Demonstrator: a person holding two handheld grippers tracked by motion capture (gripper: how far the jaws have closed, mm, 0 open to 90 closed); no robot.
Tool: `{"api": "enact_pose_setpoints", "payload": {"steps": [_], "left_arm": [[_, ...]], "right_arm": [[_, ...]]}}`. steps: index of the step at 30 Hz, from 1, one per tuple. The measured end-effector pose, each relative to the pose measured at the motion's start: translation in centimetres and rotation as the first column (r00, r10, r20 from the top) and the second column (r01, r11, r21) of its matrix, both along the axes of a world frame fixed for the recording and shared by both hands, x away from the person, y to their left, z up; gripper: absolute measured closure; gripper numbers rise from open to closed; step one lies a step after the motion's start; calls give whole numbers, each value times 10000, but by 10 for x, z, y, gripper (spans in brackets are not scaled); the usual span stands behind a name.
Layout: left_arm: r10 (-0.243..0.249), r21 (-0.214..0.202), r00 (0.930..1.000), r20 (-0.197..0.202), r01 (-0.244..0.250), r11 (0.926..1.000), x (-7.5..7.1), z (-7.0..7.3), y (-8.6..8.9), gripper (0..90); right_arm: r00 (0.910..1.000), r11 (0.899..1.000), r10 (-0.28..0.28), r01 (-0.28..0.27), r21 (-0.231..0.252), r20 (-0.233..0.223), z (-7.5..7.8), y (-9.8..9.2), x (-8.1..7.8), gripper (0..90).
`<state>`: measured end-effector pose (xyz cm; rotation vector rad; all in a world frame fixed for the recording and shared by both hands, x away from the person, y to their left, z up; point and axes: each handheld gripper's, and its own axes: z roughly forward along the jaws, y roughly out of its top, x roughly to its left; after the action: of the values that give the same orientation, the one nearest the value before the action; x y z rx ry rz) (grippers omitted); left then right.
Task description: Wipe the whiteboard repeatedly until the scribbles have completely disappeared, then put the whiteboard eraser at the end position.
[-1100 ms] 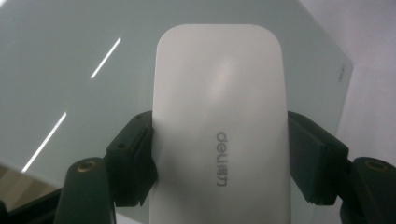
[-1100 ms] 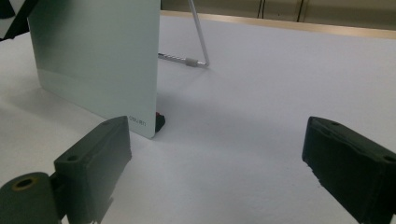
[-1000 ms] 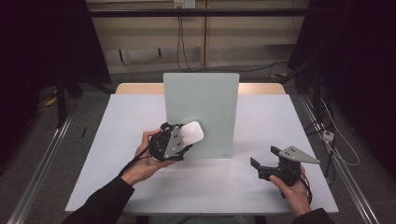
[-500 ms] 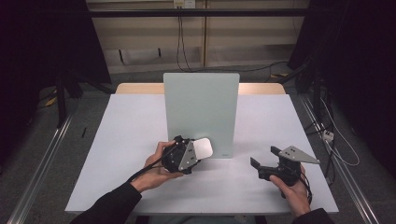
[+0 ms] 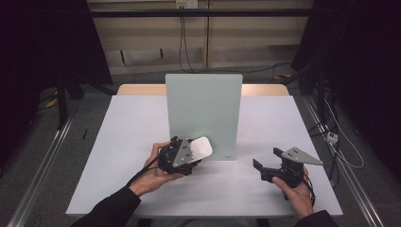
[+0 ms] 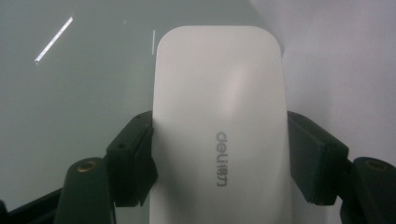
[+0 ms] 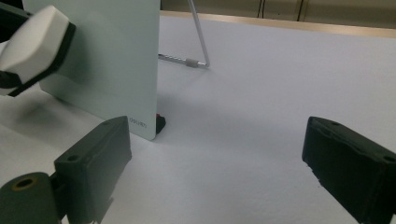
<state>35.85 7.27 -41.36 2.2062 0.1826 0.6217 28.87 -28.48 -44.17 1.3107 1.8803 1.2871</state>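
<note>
Change from earlier: the left gripper [image 5: 189, 153] with the white eraser [image 5: 202, 147] has come down the face of the board [image 5: 203, 111], from about mid-height to its lower left part; the right gripper [image 5: 269, 166] has kept its place.
Left gripper: its fingers [image 6: 133, 161] are clenched on the two long sides of the white eraser, one pad on each side.
White eraser: held at the lower left of the board's pale green face, close above the tabletop [image 5: 118, 132]; whether it touches the board cannot be told. Grey lettering runs along it in the left gripper view.
Right gripper: fingers [image 7: 95, 161] released and wide apart, nothing between them, low over the tabletop right of the board.
Board: upright at the middle of the tabletop, propped behind by a wire stand [image 7: 198, 42].
Count: one board, one eraser, two grippers, two hands.
</note>
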Motion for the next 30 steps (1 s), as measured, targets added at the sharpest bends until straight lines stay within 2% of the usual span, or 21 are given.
{"api": "enact_pose_setpoints", "payload": {"steps": [1, 3, 5, 10, 18, 21, 28, 30], "left_arm": [[43, -207, 10000, -40, -44, 9998, 0, 3, 2, 311], [169, -371, 9998, -126, -174, 9992, -1, 7, 6, 311], [216, -489, 9988, -436, -237, 9985, -2, 10, 10, 311], [292, -972, 9952, -930, -383, 9945, -1, 16, 18, 311], [305, -1144, 9871, -1570, -488, 9922, 1, 20, 25, 311], [225, -1185, 9799, -1983, -468, 9918, 3, 20, 27, 311], [-36, -1304, 9634, -2679, -326, 9909, 4, 20, 29, 311], [-161, -1321, 9558, -2935, -239, 9909, 3, 20, 29, 311]], "right_arm": [[10000, 10000, -57, 57, 44, -36, 0, 0, 0, 79], [10000, 10000, -46, 46, 9, -24, 0, 0, 1, 79], [10000, 10000, 28, -28, -20, -25, 0, 1, 1, 79], [10000, 10000, 23, -23, 13, -16, 0, 0, 1, 79], [10000, 10000, 56, -56, 10, 8, 0, 0, -1, 79], [10000, 10000, 74, -74, -4, -15, 0, 0, -1, 79], [10000, 10000, 20, -20, 15, -41, 0, 1, 0, 78], [10000, 10000, -25, 25, 24, -41, 0, 0, 0, 78]]}}
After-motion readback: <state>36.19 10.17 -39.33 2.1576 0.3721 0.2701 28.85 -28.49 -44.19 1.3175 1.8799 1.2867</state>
